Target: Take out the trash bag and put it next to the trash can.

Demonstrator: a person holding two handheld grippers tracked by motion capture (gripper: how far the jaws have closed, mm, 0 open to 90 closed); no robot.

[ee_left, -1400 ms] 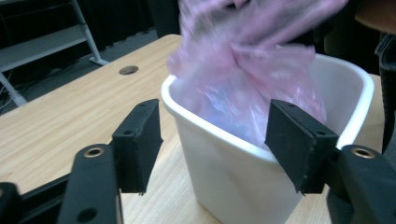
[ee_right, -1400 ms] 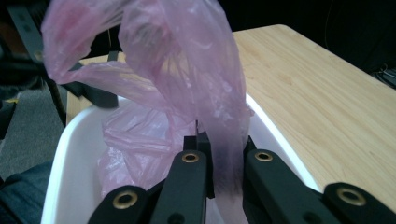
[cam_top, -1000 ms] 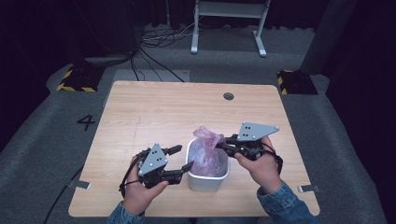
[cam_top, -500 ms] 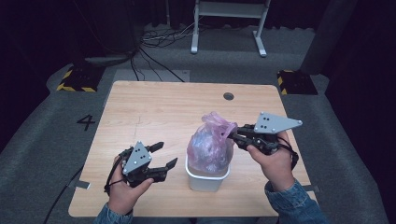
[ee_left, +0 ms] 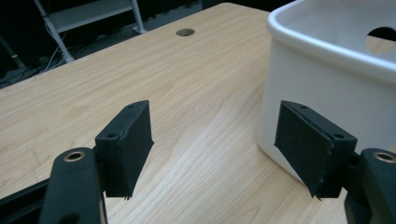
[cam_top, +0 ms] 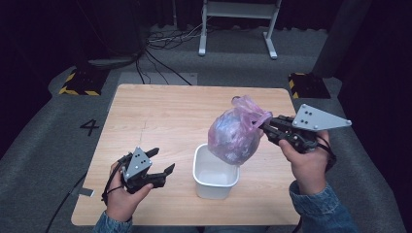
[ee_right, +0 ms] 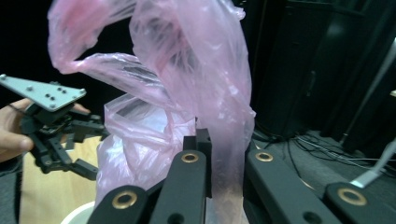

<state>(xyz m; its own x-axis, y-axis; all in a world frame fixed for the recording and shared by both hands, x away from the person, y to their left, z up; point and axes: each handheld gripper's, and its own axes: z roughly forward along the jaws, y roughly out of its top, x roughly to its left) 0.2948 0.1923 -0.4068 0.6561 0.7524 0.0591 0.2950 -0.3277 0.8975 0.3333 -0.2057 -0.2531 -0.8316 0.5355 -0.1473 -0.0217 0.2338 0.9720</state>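
A filled pink plastic bag [cam_top: 235,133] hangs in the air over the right rim of a white bin [cam_top: 215,172], clear of it. My right gripper [cam_top: 265,127] is shut on the bag's twisted neck [ee_right: 226,154], to the bag's right. The bin stands on the wooden table [cam_top: 160,116] near the front edge, and what lies inside it is out of sight. To the left of the bin, apart from it, my left gripper [cam_top: 163,162] is open. Its jaws have just been opening, with nothing between its pads [ee_left: 128,140]. The bin's white wall [ee_left: 336,70] stands just beyond the right-hand pad.
A round hole [ee_left: 185,32] is cut into the table's far part. A white metal frame [cam_top: 238,29] and loose cables [cam_top: 160,53] lie on the floor behind the table. Yellow-and-black blocks [cam_top: 77,82] [cam_top: 306,85] sit off its far corners.
My right gripper has lifted the pink bag up out of the bin and to the right. The left gripper has drawn back leftward from the bin's rim.
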